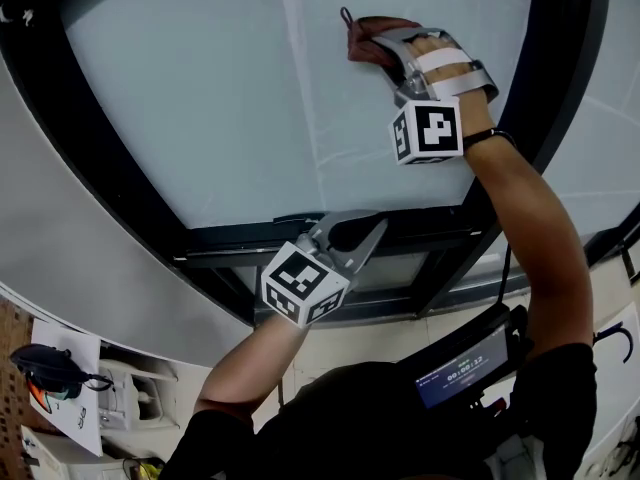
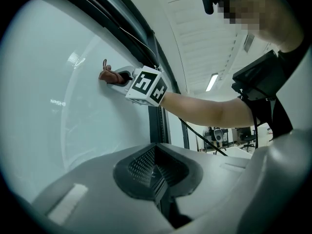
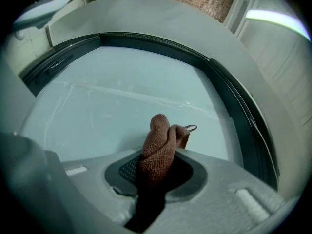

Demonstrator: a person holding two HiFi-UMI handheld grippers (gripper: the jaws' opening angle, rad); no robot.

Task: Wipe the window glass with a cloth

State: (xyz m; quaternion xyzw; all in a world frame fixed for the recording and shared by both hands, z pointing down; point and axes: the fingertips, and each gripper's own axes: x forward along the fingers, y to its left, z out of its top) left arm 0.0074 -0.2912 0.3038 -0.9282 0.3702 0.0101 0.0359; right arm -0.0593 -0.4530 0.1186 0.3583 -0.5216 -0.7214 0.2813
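pale window glass [image 1: 200, 98], knit cloth [image 3: 158, 147] prob touching

The window glass [image 1: 200, 98] is viewed from close by in the head view, faced closely in the right gripper view and seen obliquely in the left gripper view. The brown cloth [image 1: 365, 40] is shared by all three.

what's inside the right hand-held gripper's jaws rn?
A bunched brown cloth, clamped in the right hand-held gripper, its tip and hanging loop toward the window glass. The cloth's lower part is hidden deep between the jaws.
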